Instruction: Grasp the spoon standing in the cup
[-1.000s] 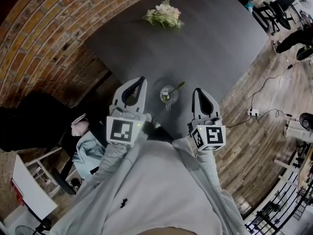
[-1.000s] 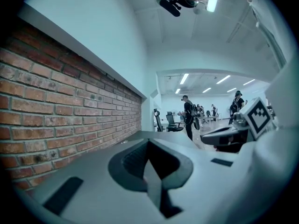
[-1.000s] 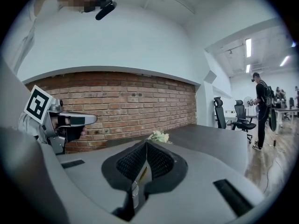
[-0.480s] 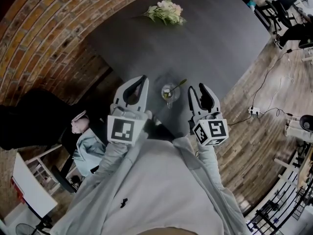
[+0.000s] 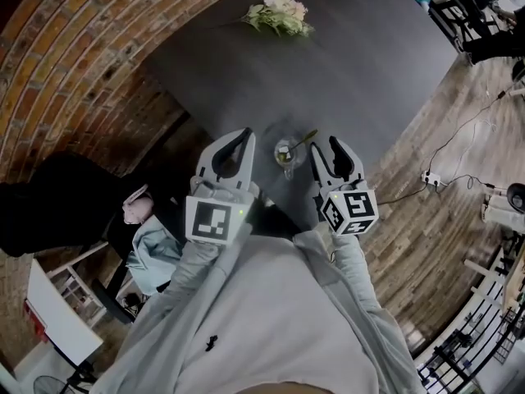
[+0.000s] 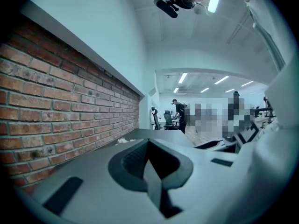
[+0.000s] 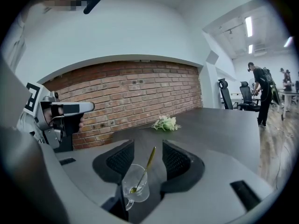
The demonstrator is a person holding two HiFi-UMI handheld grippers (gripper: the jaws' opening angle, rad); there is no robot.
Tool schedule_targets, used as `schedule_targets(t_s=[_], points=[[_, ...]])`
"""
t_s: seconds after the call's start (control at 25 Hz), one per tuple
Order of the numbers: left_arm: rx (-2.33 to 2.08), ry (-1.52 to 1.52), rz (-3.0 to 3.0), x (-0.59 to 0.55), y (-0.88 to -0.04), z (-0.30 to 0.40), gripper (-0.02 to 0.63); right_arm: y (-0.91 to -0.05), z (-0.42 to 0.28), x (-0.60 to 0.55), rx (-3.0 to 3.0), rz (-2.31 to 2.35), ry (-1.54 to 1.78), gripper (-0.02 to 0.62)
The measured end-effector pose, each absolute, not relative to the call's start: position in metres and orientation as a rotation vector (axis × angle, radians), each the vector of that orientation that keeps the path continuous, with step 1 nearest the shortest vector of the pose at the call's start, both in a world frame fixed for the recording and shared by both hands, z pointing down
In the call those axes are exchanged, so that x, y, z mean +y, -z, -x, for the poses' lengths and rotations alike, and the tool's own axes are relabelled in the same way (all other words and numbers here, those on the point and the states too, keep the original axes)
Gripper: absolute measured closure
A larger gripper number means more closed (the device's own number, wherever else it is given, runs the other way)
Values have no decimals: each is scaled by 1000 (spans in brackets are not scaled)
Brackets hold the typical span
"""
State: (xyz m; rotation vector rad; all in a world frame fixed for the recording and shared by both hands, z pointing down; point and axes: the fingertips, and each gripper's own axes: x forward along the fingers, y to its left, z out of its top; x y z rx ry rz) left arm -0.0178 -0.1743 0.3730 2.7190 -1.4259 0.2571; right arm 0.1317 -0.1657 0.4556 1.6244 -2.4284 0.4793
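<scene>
Dark grey matte round table [image 5: 361, 64] fills the mid of the head view, w/ a red brick wall [image 5: 74, 56] past its left edge. Near the table's close rim stands a small clear glass cup [image 5: 284, 153], upright. In it is a slim gold-coloured metal spoon [image 5: 304, 139], bowl down, handle leaning out over the rim toward the right gripper [image 5: 324, 144]. Cup sits btwn the two grippers in that view, just beside the right one's inner jaw.

Right gripper: jaws have just been opening and now stand wide apart. In its own view the cup [image 7: 135, 186] and spoon [image 7: 146, 164] show low in the gap btwn the ribbed black pads [image 7: 120, 158], touching neither (so nothing gripped).

Left gripper [image 5: 244, 135] hovers left of the cup. Its own view shows the left gripper [image 6: 148, 143] w/ jaws pressed together tip to tip, nothing in them.

Loose bunch of white flowers w/ green leaves [image 5: 279, 15] lies at the table's far side, well apart from the cup. Light grey sleeves [image 5: 182, 273] run back from both grippers.
</scene>
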Motion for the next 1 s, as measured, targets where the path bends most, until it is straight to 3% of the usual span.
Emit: schedule_targets(t_s=[1.0], points=[[-1384, -320, -2671, -174, -405, 13, 588, -525, -112, -183, -2419, -1531, -575, 414]])
